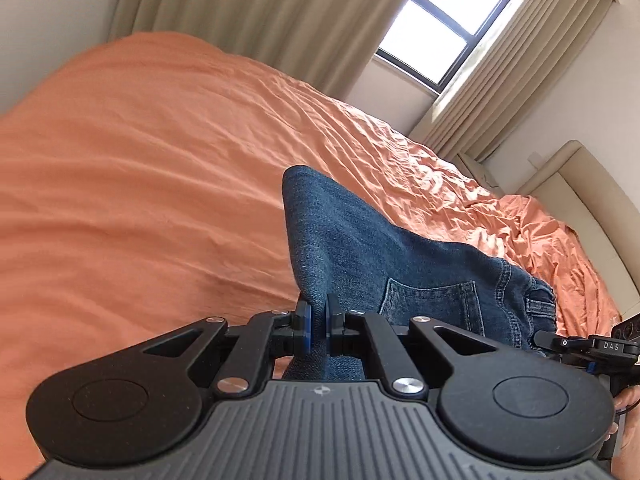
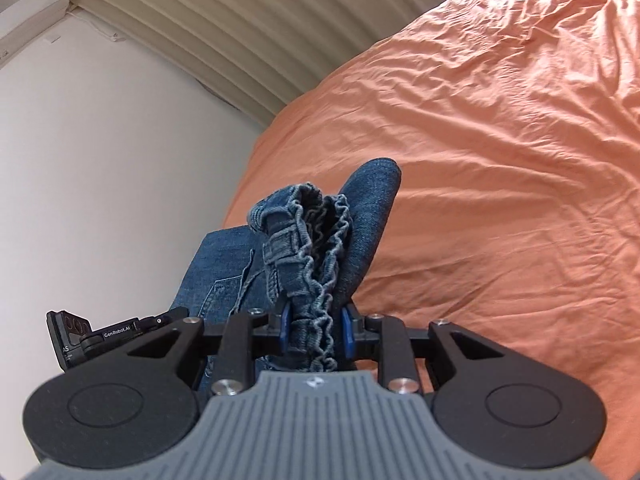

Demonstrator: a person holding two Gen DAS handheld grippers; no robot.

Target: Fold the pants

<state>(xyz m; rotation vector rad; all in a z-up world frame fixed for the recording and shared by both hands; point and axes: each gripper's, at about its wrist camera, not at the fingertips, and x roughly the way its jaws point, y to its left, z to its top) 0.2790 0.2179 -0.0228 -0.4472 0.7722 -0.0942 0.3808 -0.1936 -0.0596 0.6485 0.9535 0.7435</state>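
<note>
The blue denim pants (image 1: 380, 256) hang folded between my two grippers, lifted above the orange bed (image 1: 140, 160). My left gripper (image 1: 318, 322) is shut on a fold of the denim near the back pocket (image 1: 432, 304). My right gripper (image 2: 314, 326) is shut on the bunched elastic waistband (image 2: 308, 248) of the pants (image 2: 360, 220). The right gripper shows at the right edge of the left wrist view (image 1: 580, 346). The left gripper shows at the left of the right wrist view (image 2: 100, 334).
The orange sheet (image 2: 500, 140) is wrinkled across the bed. Beige curtains (image 1: 240, 12) and a window (image 1: 440, 28) stand behind the bed. A cream headboard (image 1: 592, 200) lies at the right. A white wall (image 2: 100, 160) is close on the left.
</note>
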